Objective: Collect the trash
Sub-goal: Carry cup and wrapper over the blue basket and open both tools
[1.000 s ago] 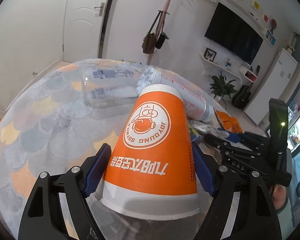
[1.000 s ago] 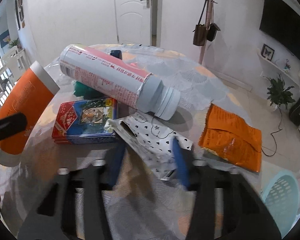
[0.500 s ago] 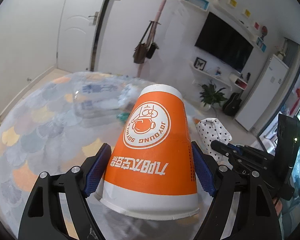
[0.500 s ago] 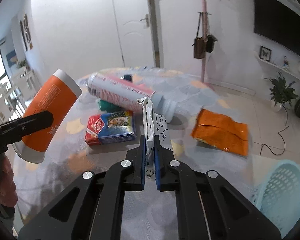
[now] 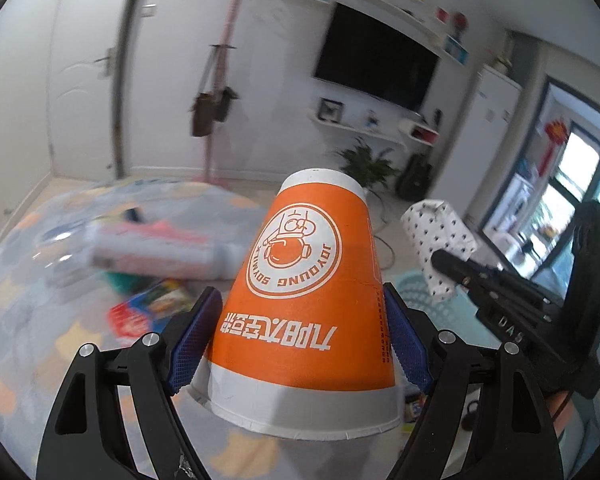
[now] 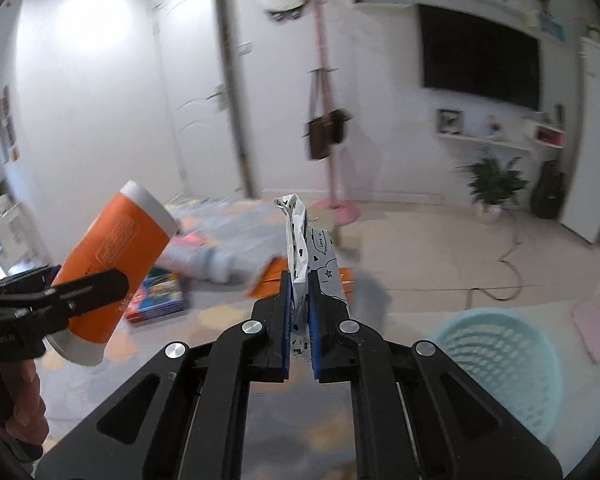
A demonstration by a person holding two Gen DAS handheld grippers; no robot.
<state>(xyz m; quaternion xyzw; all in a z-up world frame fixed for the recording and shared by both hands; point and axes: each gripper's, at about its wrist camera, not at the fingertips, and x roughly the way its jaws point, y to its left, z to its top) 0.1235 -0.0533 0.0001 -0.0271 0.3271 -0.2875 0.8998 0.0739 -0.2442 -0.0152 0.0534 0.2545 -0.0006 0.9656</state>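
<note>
Left claw clamped on orange paper cup, upside down, pads on its sides just above the wide rim; taper runs away from the pads, so a loose squeeze could let it slide out, a hard one could crush the wall. Right claw nearly together, pinching a thin spotted wrapper that stands up limp between the pads; only a small fold is caught, so a quick swing could flick it free. Both pieces are up off the desk, carried side by side, close enough to knock together. Teal basket sits on the floor lower right, likely the drop target: letting go early or off-centre puts trash on the floor. Farther on the desk: white bottle, red-blue box, orange packet, all blurred, uncollected.
</note>
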